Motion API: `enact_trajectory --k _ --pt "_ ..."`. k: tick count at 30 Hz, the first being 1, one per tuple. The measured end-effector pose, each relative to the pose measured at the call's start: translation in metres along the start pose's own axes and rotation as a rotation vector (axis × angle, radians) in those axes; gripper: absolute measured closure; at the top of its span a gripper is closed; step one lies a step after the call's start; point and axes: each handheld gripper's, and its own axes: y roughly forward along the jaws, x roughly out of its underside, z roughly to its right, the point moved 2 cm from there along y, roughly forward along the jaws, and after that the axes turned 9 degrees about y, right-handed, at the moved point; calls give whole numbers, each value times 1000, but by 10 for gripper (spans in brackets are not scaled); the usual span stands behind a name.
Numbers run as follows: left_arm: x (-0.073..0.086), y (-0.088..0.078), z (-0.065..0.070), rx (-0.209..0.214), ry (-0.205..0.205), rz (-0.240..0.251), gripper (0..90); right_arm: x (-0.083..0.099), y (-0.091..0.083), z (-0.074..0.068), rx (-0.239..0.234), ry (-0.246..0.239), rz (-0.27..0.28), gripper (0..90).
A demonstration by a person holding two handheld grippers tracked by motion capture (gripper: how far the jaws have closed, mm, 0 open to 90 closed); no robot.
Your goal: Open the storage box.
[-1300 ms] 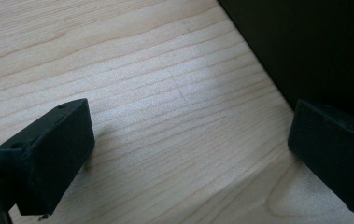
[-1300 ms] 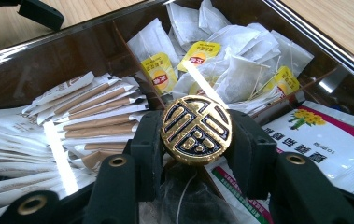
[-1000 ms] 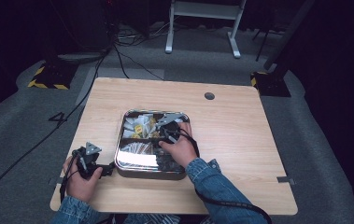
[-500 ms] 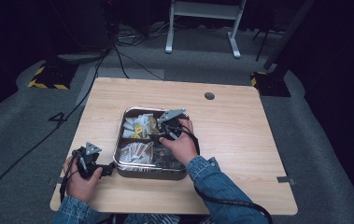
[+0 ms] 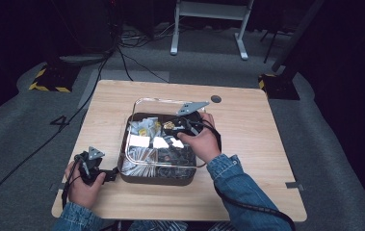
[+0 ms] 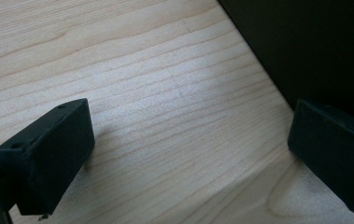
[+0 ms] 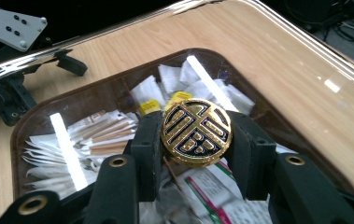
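Right gripper view: the right gripper (image 7: 195, 154) pinches a round gold-and-black knob (image 7: 196, 132) between its fingers (image 7: 147, 144) — the knob belongs to a clear lid (image 5: 136, 139) held above a dark box (image 5: 156, 175) of paper packets (image 7: 95, 133). High view: the box sits mid-table (image 5: 247, 130), the right hand (image 5: 200, 142) over it. The left gripper (image 5: 91, 166) rests on the table just beside the box's left wall — its fingers (image 6: 48, 154) spread wide, nothing between them.

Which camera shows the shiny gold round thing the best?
The right gripper view: the gold knob sits close up between the right gripper pads, its pattern sharp. The high view shows it as a tiny gold speck. The left gripper view looks at table wood.
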Motion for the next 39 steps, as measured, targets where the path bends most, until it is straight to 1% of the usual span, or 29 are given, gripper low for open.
enact_trajectory --k 4,10,17,22,25,31,34,39 --pt "0 0 0 0 0 0 8 -1 -13 8 16 7 9 586" --pt "0 0 0 0 0 0 9 -3 -29 17 27 12 18 586" --pt "0 0 0 1 1 1 8 1 -44 28 38 15 10 585" --pt "0 0 0 2 0 1 8 9 -59 43 65 39 9 586" --pt "0 0 0 5 1 -2 9 16 -70 52 96 59 5 585" --pt "0 0 0 5 1 -2 9 30 -88 75 139 95 6 585" --pt "0 0 0 4 1 -1 9 34 -100 85 165 105 9 585" --pt "0 0 0 3 -1 1 9 40 -117 98 187 118 13 585"
